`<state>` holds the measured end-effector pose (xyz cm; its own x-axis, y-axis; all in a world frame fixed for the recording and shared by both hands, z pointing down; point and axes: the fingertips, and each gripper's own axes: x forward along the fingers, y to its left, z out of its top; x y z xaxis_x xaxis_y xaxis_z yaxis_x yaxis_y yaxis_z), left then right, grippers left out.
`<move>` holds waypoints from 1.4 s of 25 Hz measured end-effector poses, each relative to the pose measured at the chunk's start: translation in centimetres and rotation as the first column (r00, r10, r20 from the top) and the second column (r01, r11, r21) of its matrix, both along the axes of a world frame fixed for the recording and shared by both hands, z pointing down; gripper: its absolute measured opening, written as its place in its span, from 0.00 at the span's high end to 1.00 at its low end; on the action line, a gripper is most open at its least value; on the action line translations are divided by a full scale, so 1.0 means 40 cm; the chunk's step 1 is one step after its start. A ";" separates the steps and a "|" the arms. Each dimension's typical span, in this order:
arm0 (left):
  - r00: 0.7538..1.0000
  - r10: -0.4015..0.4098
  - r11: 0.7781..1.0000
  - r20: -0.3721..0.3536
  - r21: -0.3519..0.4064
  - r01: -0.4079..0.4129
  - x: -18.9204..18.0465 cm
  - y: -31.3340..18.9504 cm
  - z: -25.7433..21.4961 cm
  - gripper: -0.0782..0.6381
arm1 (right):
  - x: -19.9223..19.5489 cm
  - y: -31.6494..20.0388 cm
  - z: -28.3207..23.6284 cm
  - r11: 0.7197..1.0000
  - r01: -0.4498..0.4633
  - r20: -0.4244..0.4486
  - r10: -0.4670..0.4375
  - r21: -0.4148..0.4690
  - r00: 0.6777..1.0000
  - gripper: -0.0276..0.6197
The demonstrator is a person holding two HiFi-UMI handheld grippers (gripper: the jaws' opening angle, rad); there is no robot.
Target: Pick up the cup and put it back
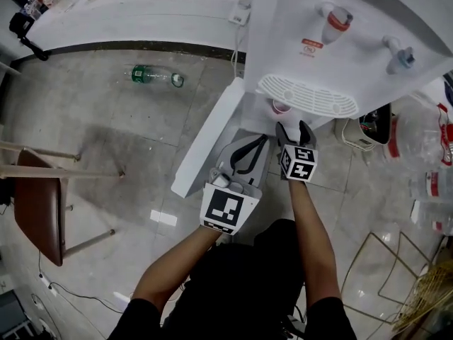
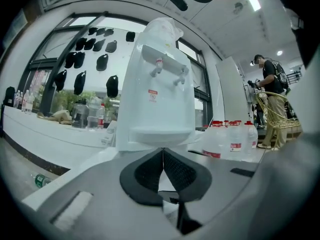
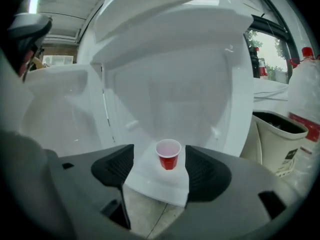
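In the head view, the white water dispenser (image 1: pixel 333 41) fills the far right, and its cabinet door (image 1: pixel 209 140) swings open to the left. The red cup (image 1: pixel 282 107) stands just under the drip tray (image 1: pixel 308 95), inside the open compartment. My right gripper (image 1: pixel 294 129) points at it from the near side, jaws spread. My left gripper (image 1: pixel 253 147) sits just left of it and nearer, aimed the same way. A green bottle (image 1: pixel 157 76) lies on the floor at far left, and a brown chair (image 1: pixel 39 214) stands at the left edge.

In the left gripper view, the left gripper (image 2: pixel 163 156) is closed: its two black pads meet, with nothing between them. The water dispenser (image 2: pixel 157 84) rises straight ahead. Red-capped water jugs (image 2: pixel 230 139) cluster to the right, and a person (image 2: pixel 270 99) stands at far right.

In the right gripper view, the right gripper (image 3: pixel 159 159) is wide and empty. The red cup (image 3: pixel 168 154) stands upright on a white ledge (image 3: pixel 157 184) inside the dispenser's recess. It sits in the gap ahead of the pads, and neither pad touches it. A white bin (image 3: pixel 277 134) stands to the right.
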<state>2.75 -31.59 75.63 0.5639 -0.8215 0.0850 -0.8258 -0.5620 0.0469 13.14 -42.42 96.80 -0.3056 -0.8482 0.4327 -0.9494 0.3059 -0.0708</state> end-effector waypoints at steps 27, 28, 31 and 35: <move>0.999 0.005 0.999 -0.040 -0.033 -0.006 -0.004 -0.104 0.056 0.88 | -0.014 -0.244 0.193 0.984 -0.077 -0.116 0.059 -0.161 0.992 0.41; 0.999 0.003 0.999 -0.045 -0.036 -0.004 -0.005 -0.106 0.055 0.88 | -0.012 -0.244 0.192 0.984 -0.078 -0.113 0.061 -0.159 0.992 0.42; 0.998 -0.006 0.999 -0.057 -0.041 0.004 -0.007 -0.107 0.054 0.88 | -0.011 -0.244 0.186 0.986 -0.068 -0.109 0.051 -0.151 0.993 0.45; 0.998 -0.006 0.999 -0.058 -0.045 0.003 -0.001 -0.089 0.053 0.88 | -0.005 -0.236 0.181 0.989 -0.047 -0.104 0.032 -0.142 0.994 0.45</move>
<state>2.73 -35.14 77.76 0.5652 -0.8200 0.0896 -0.8235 -0.5545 0.1197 12.96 -51.85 104.03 -0.2213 -0.7853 0.5782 -0.9651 0.2614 -0.0143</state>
